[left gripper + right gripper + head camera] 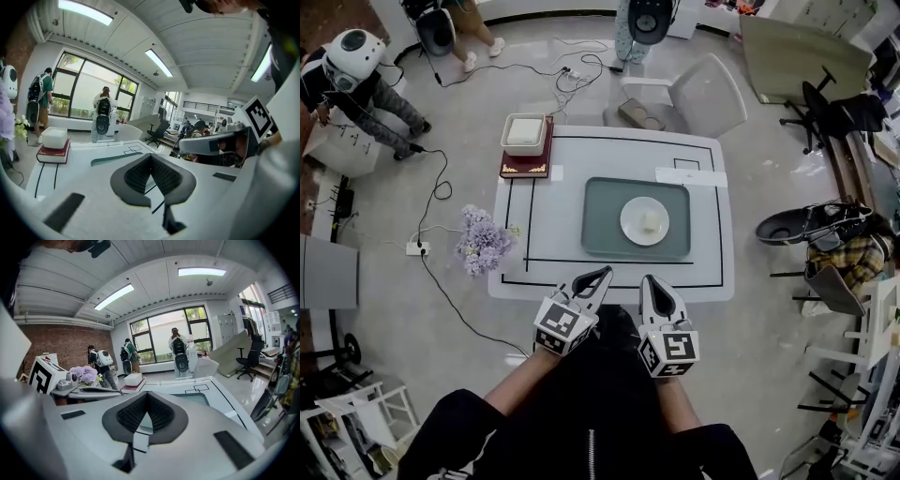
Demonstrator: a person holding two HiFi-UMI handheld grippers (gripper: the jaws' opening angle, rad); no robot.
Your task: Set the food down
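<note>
A pale piece of food (651, 221) lies on a white plate (628, 228) in the middle of a green tray (600, 197) on the white table (712, 272). Both grippers hover side by side over the table's near edge, in front of the tray and apart from it. My left gripper (602, 273) is shut with nothing between its pads; in its own view the jaws (151, 157) meet at the tips. My right gripper (649, 279) is also shut and empty, its jaws (147, 394) closed in its own view. The tray's edge (112, 158) shows beyond the left jaws.
A white box (526, 131) sits on a red book (525, 169) at the table's far left corner. Purple flowers (478, 239) stand off the left edge. A paper label (690, 176) lies behind the tray. A white chair (703, 94) stands beyond the table. People stand at the back.
</note>
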